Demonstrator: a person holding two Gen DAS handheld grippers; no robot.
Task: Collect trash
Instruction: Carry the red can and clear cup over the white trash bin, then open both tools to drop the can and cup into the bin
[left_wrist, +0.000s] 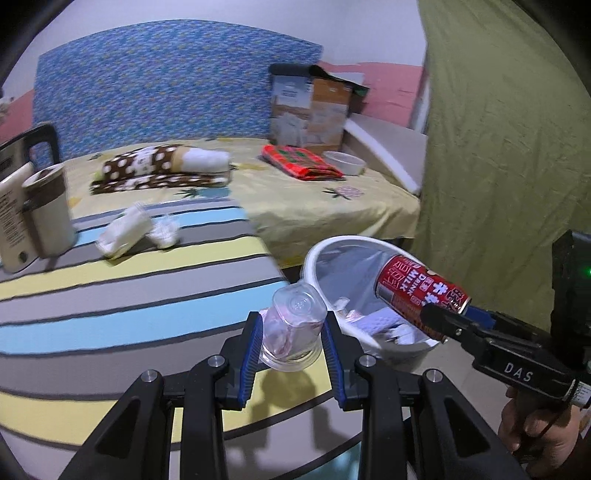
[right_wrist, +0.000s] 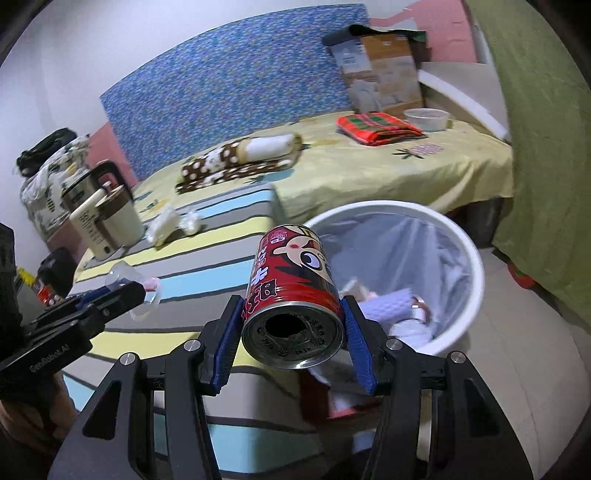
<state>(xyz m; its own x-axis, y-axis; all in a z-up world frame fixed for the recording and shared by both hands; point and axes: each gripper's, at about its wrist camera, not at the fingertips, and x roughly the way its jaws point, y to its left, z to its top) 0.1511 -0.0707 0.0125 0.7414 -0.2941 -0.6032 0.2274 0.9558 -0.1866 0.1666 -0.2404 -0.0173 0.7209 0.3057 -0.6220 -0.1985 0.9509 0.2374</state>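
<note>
My left gripper (left_wrist: 291, 332) has its jaws clamped on a clear plastic cup (left_wrist: 291, 328), held over the striped bench (left_wrist: 129, 295) beside the white round trash bin (right_wrist: 461, 236). My right gripper (right_wrist: 293, 325) has its jaws clamped on a red milk drink can (right_wrist: 295, 284) at the bin's rim. Farther off, crumpled white tissues (left_wrist: 136, 229) lie on the bench near a cream electric kettle (left_wrist: 44, 210).

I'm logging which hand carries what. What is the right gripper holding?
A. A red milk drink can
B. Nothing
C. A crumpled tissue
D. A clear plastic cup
A: the right gripper has its blue pads clamped on the red milk can, held near the white bin.
</note>
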